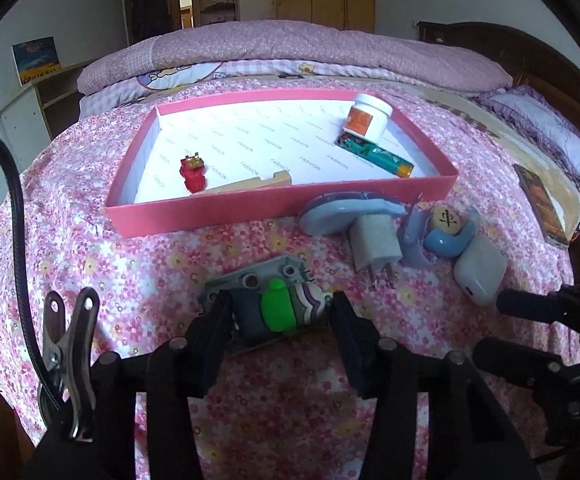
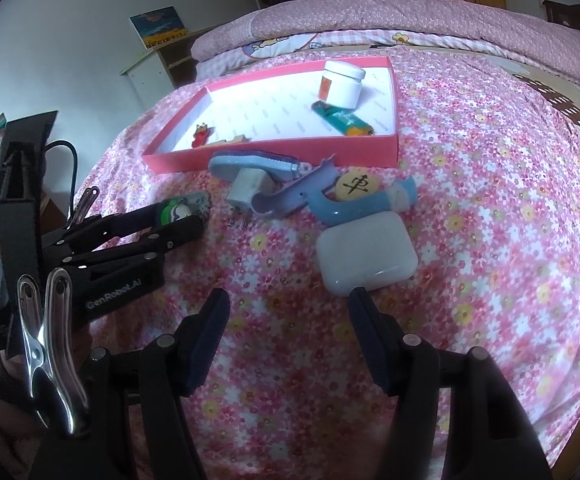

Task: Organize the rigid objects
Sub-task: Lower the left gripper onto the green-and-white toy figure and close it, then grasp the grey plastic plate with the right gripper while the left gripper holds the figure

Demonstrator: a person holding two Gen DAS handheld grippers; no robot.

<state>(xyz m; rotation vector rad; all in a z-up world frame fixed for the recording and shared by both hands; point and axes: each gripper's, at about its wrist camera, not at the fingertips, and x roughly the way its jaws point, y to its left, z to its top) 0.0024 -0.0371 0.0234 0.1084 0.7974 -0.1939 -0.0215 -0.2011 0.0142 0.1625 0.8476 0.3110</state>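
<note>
My left gripper [image 1: 280, 306] is shut on a small green, purple and grey toy [image 1: 280, 312], one pad at each end; the toy lies on a grey holed plate [image 1: 258, 276] on the flowered bedspread. From the right wrist view the left gripper [image 2: 194, 220] flanks the same toy [image 2: 176, 210]. My right gripper [image 2: 290, 300] stands open over bare bedspread, its right fingertip just short of a white earbud case [image 2: 366, 254]. A pink tray [image 1: 210, 212] holds a white jar [image 1: 368, 116], a green-orange lighter [image 1: 378, 156], a red toy [image 1: 192, 172] and a wooden piece [image 1: 258, 184].
In front of the tray lie a white charger plug [image 1: 374, 244], a blue oval item [image 1: 330, 216], a lilac piece [image 1: 412, 240], a blue curved piece [image 1: 450, 240] and a round wooden chess piece [image 1: 446, 220]. A book [image 1: 540, 204] lies at the right. Folded quilt behind.
</note>
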